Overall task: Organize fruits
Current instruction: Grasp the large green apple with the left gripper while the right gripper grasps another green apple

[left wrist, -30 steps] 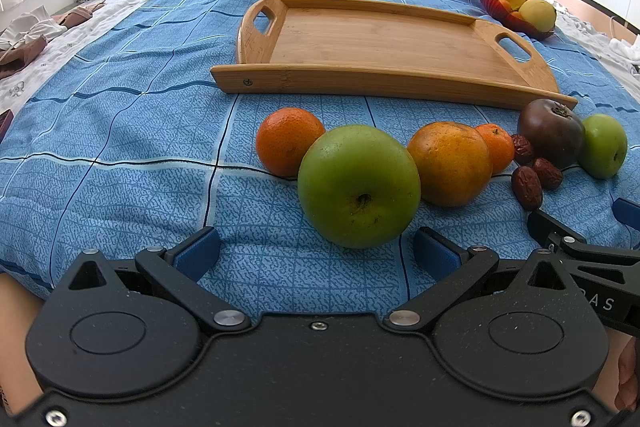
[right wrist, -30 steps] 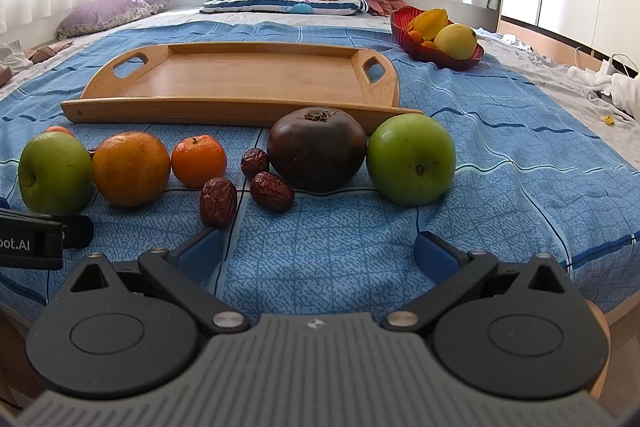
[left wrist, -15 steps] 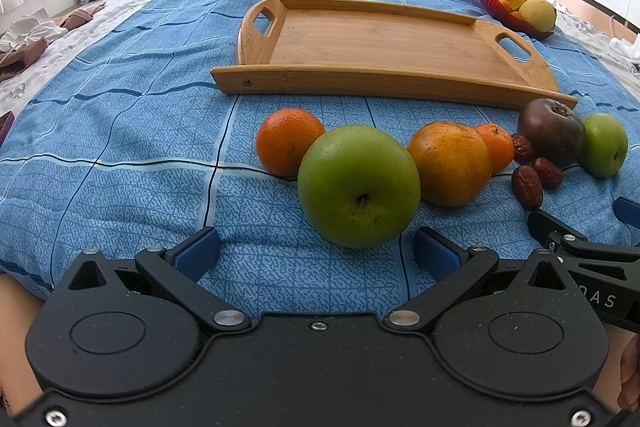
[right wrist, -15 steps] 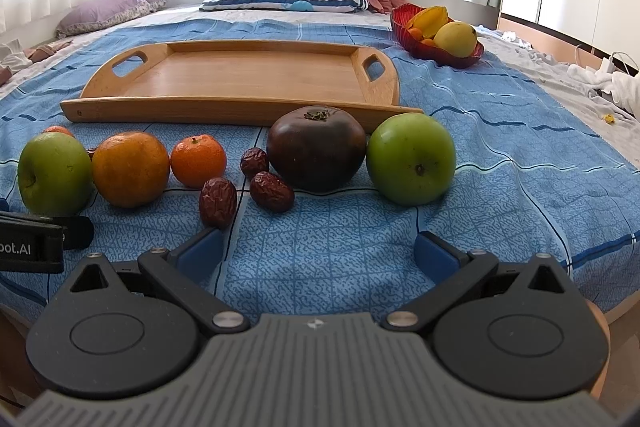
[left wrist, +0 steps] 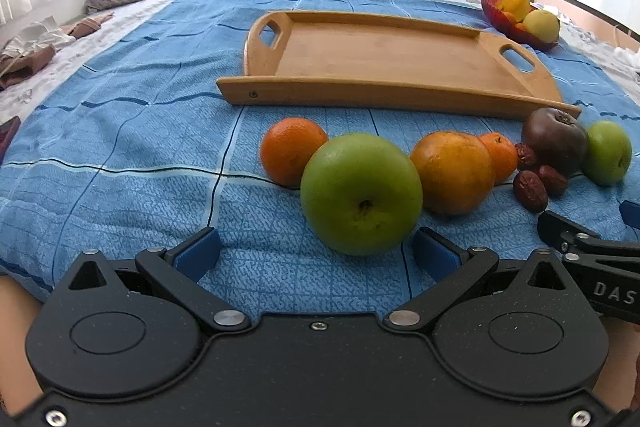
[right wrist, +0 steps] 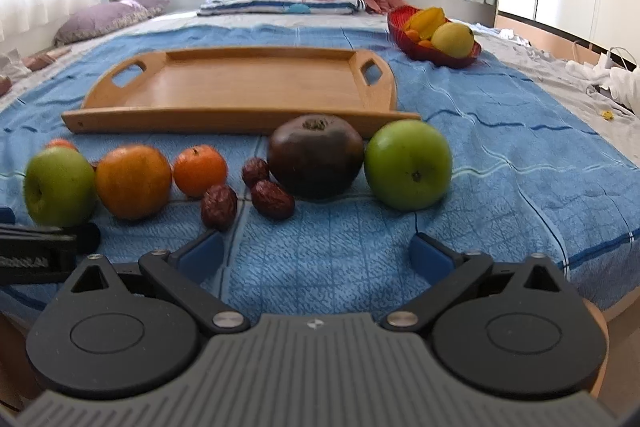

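The fruits are lying in a row on the blue bedspread (left wrist: 120, 131), just before the empty tray (left wrist: 384, 59). The left gripper (left wrist: 316, 253) is waiting with fingers spread near a green apple (left wrist: 361, 193), the right gripper (right wrist: 316, 253) also spread, holding nothing. No fruit is moved yet; next probably closing on this apple

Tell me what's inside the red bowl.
The red bowl holds a yellow round fruit, a yellow-orange starfruit and small orange fruits. Anything beneath them is hidden.
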